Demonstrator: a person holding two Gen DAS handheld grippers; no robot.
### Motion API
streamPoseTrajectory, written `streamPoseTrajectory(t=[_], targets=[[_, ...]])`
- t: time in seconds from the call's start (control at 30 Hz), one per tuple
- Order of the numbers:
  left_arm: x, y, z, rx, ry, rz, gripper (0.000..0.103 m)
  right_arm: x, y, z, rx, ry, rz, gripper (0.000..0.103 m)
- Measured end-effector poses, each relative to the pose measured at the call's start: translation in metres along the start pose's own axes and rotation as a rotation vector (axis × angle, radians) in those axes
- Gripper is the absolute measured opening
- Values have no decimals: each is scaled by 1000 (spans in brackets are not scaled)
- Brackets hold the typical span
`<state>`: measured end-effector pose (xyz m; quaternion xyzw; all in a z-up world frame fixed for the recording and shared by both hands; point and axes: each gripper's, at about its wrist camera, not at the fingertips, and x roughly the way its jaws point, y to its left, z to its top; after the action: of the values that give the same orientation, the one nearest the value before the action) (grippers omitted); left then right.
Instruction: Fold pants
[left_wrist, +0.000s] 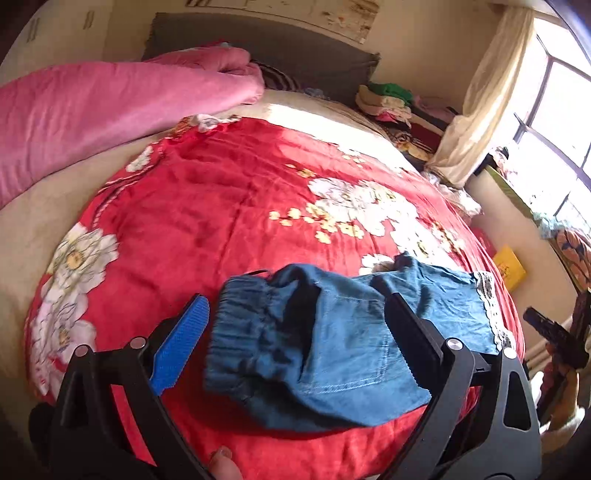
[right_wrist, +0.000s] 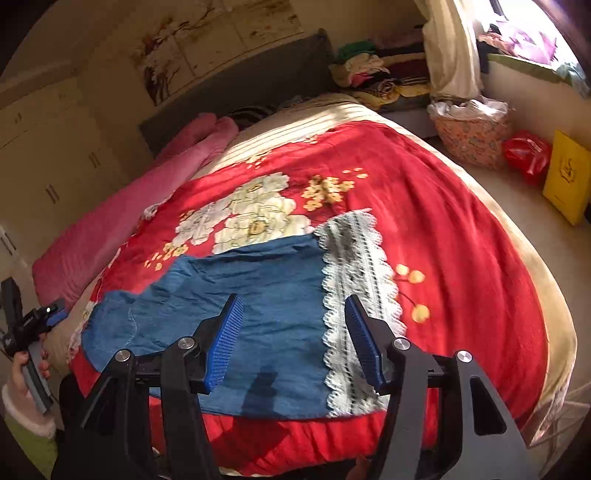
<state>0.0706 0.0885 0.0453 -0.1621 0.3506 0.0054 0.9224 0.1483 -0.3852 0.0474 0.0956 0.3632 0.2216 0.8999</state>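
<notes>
Your left hand-held gripper (left_wrist: 295, 328) is spread wide, jaws clear of the cloth; nothing pinched. It hangs above the waist end of the pants (left_wrist: 332, 343), elastic waistband (left_wrist: 240, 325) bunched between the blue pad (left_wrist: 181, 347) and the black finger (left_wrist: 413, 332) in that view, but no contact that I can see.

Your right hand-held gripper (right_wrist: 295, 339) is also parted, both blue pads (right_wrist: 227, 339) visible with a gap between them. It sits over the leg end, near where the denim meets the white lace hem (right_wrist: 354, 280). Nothing gripped.

Pants (right_wrist: 251, 306) lie on the red floral blanket (right_wrist: 443, 229) on the bed, near the close edge. Blue denim, folded over itself, back pocket stitching facing up on the waist side, lace trim at the cuff side. Fabric looks roughly flat on the leg end, rumpled at the waist.

In the right wrist view your left hand (right_wrist: 26, 365) shows at the far left edge, holding the other tool's handle.

Pink quilt (left_wrist: 92, 110) runs along the far side of the bed. Clothes pile (right_wrist: 373, 70) by the headboard, yellow box (right_wrist: 567, 177) on the floor.
</notes>
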Motion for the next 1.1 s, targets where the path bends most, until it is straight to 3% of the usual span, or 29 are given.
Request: streamPoseTrajectory(t=[0.13,0.2,0.27,0.37,0.47,0.6,0.63,0.67,0.7,0.87,1.0,1.07,1.1], targets=[[48,-43,3,100,101,-114,89,56,65,30,-198,102,130,64],[71,-61,-2,147,160,-143,88,86,89,42,-231,165,160,65],[92,-71,-14,206,214,-126,80,115,104,56,-222,224,214,64],[119,-61,-41,223,326,-76,75,150,118,75,-216,286,224,64],[116,-57,-58,282,287,-47,72,181,130,85,-237,341,209,64],[109,-52,-57,265,285,-61,72,220,145,83,-280,444,185,64],[109,-51,-56,260,285,-66,72,230,148,80,-292,477,173,54],[109,-52,-54,258,286,-68,72,240,151,75,-311,513,165,36],[109,-52,-54,259,284,-71,72,248,153,71,-321,539,168,2],[109,-49,-53,243,272,-87,72,256,146,73,-255,454,135,1],[112,-51,-53,245,271,-79,72,272,141,68,-241,444,81,2],[114,-51,-54,249,271,-77,73,268,134,71,-202,409,94,4],[113,-51,-54,251,270,-78,73,260,124,75,-150,389,101,12]])
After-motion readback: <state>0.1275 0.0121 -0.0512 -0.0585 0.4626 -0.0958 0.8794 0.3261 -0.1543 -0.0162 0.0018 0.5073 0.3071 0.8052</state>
